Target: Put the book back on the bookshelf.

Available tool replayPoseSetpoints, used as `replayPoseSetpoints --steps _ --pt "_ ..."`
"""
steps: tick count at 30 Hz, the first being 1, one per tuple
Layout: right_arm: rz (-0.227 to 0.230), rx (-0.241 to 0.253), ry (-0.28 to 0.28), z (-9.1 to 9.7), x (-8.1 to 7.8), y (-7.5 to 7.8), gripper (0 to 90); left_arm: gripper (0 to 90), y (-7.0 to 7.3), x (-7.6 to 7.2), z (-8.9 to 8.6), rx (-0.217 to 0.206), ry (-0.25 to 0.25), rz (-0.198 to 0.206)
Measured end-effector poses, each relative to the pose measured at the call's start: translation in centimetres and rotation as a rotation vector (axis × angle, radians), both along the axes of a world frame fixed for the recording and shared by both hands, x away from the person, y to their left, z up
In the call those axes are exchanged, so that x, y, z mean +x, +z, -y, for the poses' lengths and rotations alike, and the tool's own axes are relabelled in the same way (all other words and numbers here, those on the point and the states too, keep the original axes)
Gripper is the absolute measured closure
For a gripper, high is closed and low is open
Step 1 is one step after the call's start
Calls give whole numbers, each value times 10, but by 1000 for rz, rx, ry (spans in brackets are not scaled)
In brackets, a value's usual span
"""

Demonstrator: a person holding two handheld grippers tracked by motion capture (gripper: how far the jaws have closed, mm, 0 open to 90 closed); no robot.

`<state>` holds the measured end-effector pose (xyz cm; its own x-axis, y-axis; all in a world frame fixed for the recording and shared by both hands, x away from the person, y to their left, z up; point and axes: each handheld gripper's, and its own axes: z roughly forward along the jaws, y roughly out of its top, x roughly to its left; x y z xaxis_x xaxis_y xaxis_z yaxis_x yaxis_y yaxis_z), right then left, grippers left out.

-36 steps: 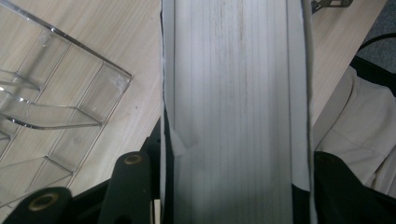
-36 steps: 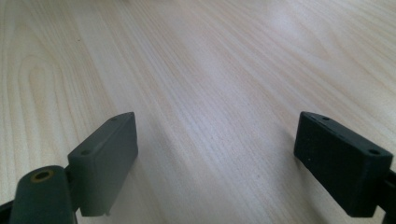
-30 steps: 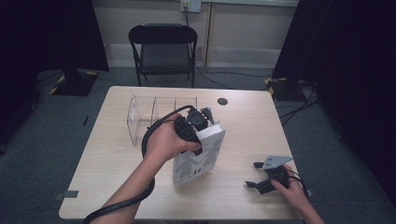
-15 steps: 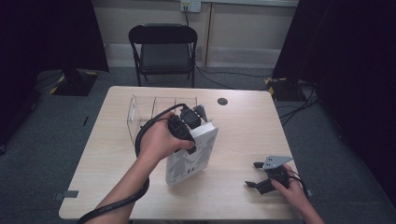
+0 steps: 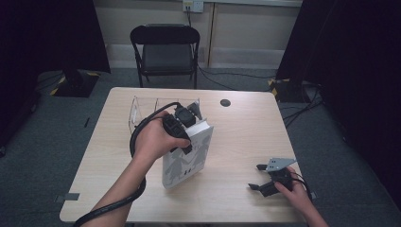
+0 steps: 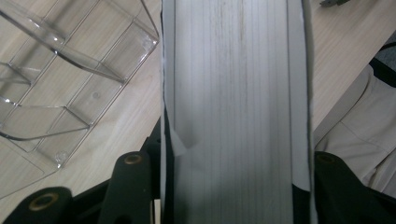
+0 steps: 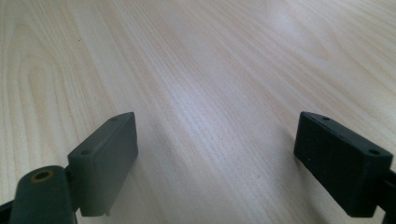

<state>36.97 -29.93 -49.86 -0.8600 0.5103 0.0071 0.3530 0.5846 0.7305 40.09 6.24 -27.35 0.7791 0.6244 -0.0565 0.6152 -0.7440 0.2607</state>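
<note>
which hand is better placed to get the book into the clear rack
Left, likely. The left gripper is clamped on the book, right beside the clear rack. The right gripper rests open near the table's front right corner.

High view: overhead, facing forward-down. Tongs views: close, along the jaws; all share the surface (image 5: 246, 127).

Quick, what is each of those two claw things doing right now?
Left gripper: shut on the white book, holding it upright on the table.
Right gripper: open, holding nothing, low by the tabletop.
</note>
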Motion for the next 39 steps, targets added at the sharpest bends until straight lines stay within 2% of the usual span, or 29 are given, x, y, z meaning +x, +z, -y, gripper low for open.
replayPoseSetpoints --steps 12,21,25,36,38,39 --pt "1 0 0 0 0 0 130 536 1 5 -13 8 55 0" --pt "0 0 0 0 0 0 130 535 0 12 -25 3 120 -15" --pt "0 0 0 0 0 0 130 536 0 15 -26 8 149 -29" --pt "0 0 0 0 0 0 130 536 0 23 -30 9 211 -28" --pt "0 0 0 0 0 0 130 536 0 24 -29 -1 236 -38" --pt "0 0 0 0 0 0 130 536 1 26 -30 4 224 -33"
